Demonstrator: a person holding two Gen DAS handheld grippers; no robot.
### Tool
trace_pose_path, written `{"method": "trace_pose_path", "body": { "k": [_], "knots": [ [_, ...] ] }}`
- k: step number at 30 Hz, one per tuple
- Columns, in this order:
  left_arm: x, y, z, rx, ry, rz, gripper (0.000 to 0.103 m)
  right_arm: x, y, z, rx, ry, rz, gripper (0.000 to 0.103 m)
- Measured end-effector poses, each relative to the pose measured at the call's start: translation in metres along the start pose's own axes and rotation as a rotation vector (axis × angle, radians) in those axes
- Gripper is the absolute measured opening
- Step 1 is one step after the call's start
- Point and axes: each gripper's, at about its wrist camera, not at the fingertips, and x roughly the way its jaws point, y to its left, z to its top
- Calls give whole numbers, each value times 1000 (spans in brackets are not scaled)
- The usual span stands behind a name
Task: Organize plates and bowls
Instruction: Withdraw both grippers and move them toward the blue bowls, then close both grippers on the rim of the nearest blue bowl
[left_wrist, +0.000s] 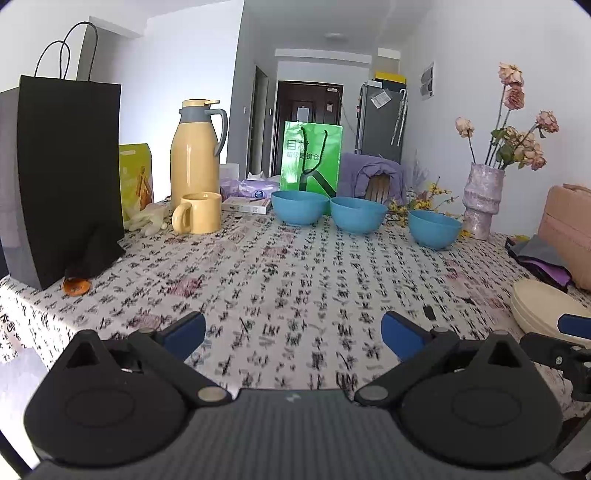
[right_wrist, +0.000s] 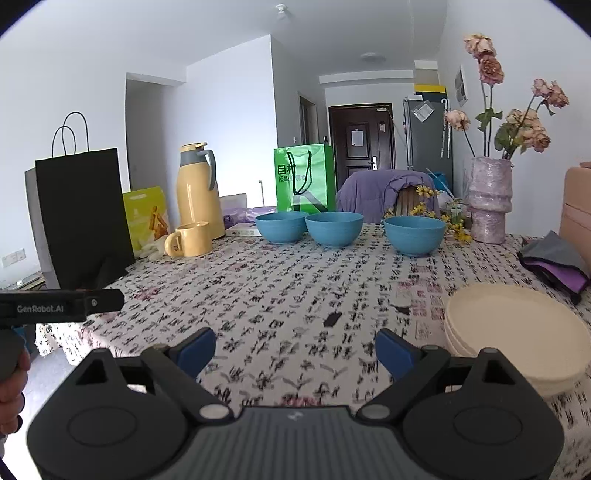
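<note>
Three blue bowls stand apart in a row at the far side of the table: left (left_wrist: 300, 211) (right_wrist: 280, 226), middle (left_wrist: 357, 213) (right_wrist: 334, 228), right (left_wrist: 434, 228) (right_wrist: 414, 234). A stack of cream plates (right_wrist: 517, 332) (left_wrist: 546, 306) lies near the front right. My left gripper (left_wrist: 293, 334) is open and empty above the patterned tablecloth near the front edge. My right gripper (right_wrist: 295, 352) is open and empty, just left of the plate stack. The left gripper's body (right_wrist: 62, 304) shows at the left of the right wrist view.
A black paper bag (left_wrist: 66, 177), a yellow thermos (left_wrist: 195, 147), a yellow mug (left_wrist: 197, 213) and a green bag (left_wrist: 312, 160) stand along the left and back. A vase of dried flowers (left_wrist: 482, 199) and folded cloths (right_wrist: 554, 262) are at the right.
</note>
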Motion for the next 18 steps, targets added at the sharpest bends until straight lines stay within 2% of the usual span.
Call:
{"method": "trace_pose_path", "body": {
  "k": [7,18],
  "knots": [
    [37,12,32,10,31,-6,103,42,1,30,-12,14,-2,93],
    [117,41,94,12,14,-25,103,130,2,94,69,4,19,92]
  ]
}}
